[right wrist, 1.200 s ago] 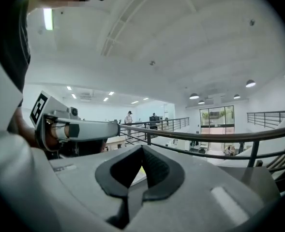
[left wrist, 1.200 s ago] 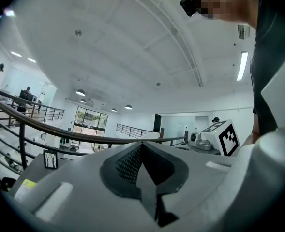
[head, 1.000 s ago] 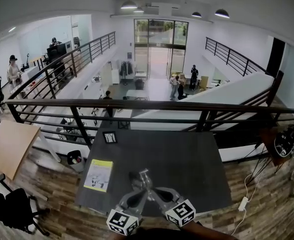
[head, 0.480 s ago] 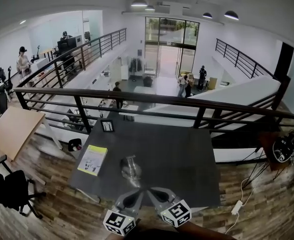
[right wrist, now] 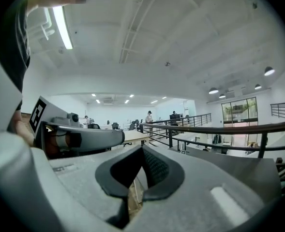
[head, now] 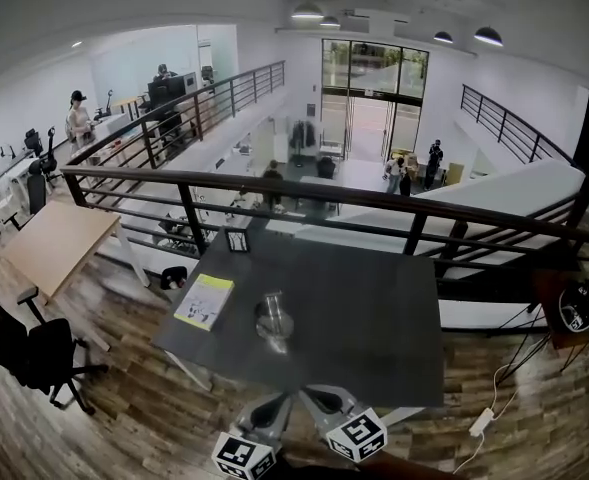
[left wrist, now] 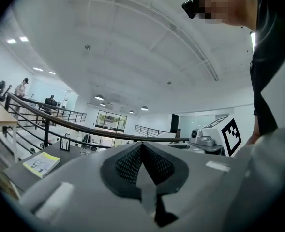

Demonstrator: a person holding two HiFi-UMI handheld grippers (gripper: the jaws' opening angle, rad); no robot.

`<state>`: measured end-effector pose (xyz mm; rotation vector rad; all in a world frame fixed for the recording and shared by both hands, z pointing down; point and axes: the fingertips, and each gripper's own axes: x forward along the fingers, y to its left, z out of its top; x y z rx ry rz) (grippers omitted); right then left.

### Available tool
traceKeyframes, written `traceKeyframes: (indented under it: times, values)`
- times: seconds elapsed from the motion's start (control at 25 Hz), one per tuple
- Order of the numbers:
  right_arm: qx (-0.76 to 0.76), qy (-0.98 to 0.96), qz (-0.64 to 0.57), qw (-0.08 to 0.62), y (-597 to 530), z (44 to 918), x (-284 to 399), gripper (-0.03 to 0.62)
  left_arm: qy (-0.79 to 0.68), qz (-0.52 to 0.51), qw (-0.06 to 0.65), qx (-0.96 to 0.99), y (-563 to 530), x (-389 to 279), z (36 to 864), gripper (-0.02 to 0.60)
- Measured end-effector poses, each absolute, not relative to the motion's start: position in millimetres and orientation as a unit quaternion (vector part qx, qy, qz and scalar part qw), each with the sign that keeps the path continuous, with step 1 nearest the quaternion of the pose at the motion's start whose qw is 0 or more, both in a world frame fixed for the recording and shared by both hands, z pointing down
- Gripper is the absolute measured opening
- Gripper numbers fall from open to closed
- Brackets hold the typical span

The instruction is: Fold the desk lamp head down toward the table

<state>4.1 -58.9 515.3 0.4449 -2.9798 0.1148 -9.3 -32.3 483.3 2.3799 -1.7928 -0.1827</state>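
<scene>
Grey left gripper (head: pixel 277 405), right gripper (head: pixel 311 398) hovering off near edge of dark rectangular table (head: pixel 374 318), both tongs pressed together, empty. Small silvery metal desk lamp (head: pixel 273 320) standing mid-table, apart. Risk: shut jaws nudging lamp, toppling it.
</scene>
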Motion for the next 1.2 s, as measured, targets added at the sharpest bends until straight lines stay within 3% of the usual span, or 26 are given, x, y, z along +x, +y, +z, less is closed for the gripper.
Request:
traceKeyframes:
  times: [1.2]
  values:
    - [0.214,-0.976,0.038,0.018,152.6,493.0,-55.4,0.002,-0.550,-0.052,0.057,0.832,172.6,-75.5,467.1,0.002]
